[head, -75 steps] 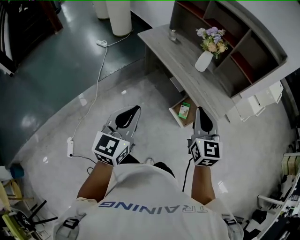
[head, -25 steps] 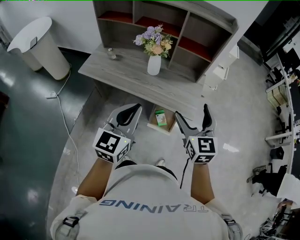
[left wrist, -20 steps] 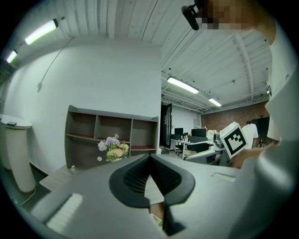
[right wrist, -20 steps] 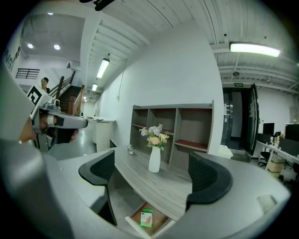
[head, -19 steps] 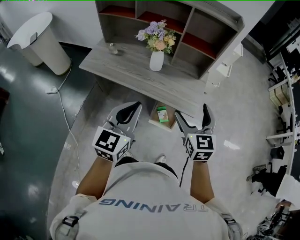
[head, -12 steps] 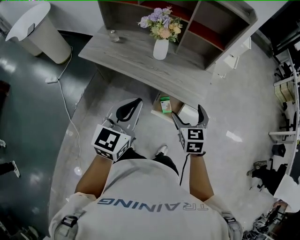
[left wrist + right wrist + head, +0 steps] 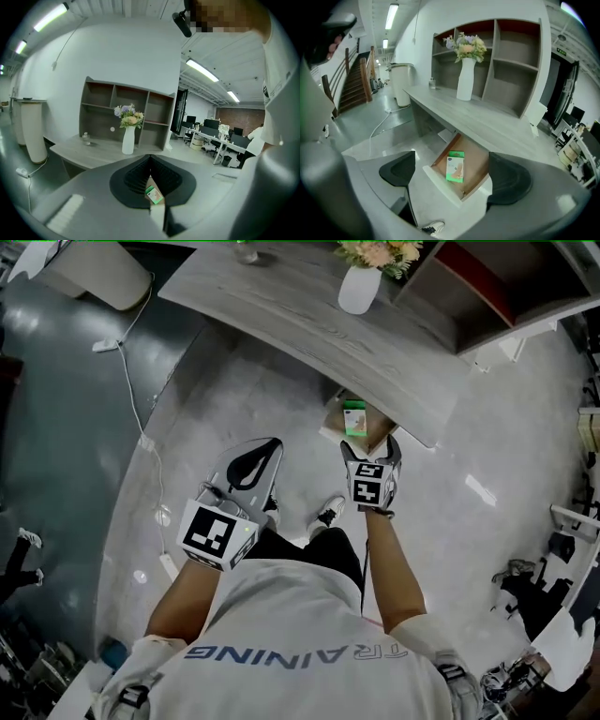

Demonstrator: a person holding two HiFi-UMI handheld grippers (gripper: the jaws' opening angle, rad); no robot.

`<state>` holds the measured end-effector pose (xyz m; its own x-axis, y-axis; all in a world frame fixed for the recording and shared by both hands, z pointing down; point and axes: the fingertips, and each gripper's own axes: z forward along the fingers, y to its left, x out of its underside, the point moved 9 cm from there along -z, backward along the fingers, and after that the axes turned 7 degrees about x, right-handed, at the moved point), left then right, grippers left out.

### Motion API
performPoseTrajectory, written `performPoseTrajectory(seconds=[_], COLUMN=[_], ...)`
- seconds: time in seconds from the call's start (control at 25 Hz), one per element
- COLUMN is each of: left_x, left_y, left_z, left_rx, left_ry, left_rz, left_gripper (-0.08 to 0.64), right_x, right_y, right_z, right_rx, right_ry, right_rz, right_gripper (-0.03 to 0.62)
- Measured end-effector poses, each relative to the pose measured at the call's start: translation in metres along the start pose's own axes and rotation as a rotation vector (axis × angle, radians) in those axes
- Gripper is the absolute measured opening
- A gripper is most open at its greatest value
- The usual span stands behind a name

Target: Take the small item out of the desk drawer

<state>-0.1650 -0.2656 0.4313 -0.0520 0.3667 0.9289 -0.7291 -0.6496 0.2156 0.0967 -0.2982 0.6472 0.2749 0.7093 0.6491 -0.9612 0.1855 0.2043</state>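
Observation:
A small green and white box (image 7: pixel 455 166) lies flat in the open wooden drawer (image 7: pixel 477 157) under the grey desk (image 7: pixel 487 123). In the head view the box (image 7: pixel 353 418) shows in the drawer (image 7: pixel 336 415) just beyond my right gripper (image 7: pixel 370 452). My right gripper (image 7: pixel 453 178) is open, above and short of the drawer, and its two dark pads frame the box from a distance. My left gripper (image 7: pixel 255 460) hangs back to the left over the floor, jaws shut and empty. In the left gripper view the box (image 7: pixel 153 195) peeks through the slit of that gripper (image 7: pixel 150 172).
A white vase of flowers (image 7: pixel 359 287) and a small glass jar (image 7: pixel 432 83) stand on the desk, with an open shelf unit (image 7: pixel 511 65) behind. A white cable (image 7: pixel 141 418) runs over the floor at left. My shoes (image 7: pixel 327 513) are below the right gripper.
I have stepped closer to the desk. The open right gripper has moved forward and down toward the drawer. The left gripper stays shut and has trailed behind.

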Motion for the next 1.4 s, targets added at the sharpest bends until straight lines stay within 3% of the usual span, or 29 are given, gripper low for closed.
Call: performPoseTrajectory(seconds=[0.24, 0.6, 0.88, 0.96, 1.4], left_x=[0.034, 0.084, 0.095, 0.096, 0.065], left_y=[0.016, 0.039, 0.046, 0.046, 0.041], left_z=[0.015, 0.017, 0.007, 0.005, -0.004], left_rx=[-0.04, -0.096, -0.114, -0.116, -0.067], left_ry=[0.028, 0.088, 0.114, 0.12, 0.048], left_rz=[-0.091, -0.156, -0.167, -0.169, -0.124], left_gripper=[-0.002, -0.002, -0.002, -0.002, -0.002], right_x=[0.03, 0.068, 0.078, 0.077, 0.057], right_y=[0.006, 0.024, 0.032, 0.033, 0.03], right_z=[0.102, 0.185, 0.196, 0.194, 0.124], right_rx=[0.093, 0.153, 0.209, 0.232, 0.207], right_ry=[0.108, 0.242, 0.271, 0.272, 0.187], right_rz=[0.066, 0.005, -0.07, -0.08, -0.034], right_gripper=[0.499, 0.483, 0.422, 0.342, 0.331])
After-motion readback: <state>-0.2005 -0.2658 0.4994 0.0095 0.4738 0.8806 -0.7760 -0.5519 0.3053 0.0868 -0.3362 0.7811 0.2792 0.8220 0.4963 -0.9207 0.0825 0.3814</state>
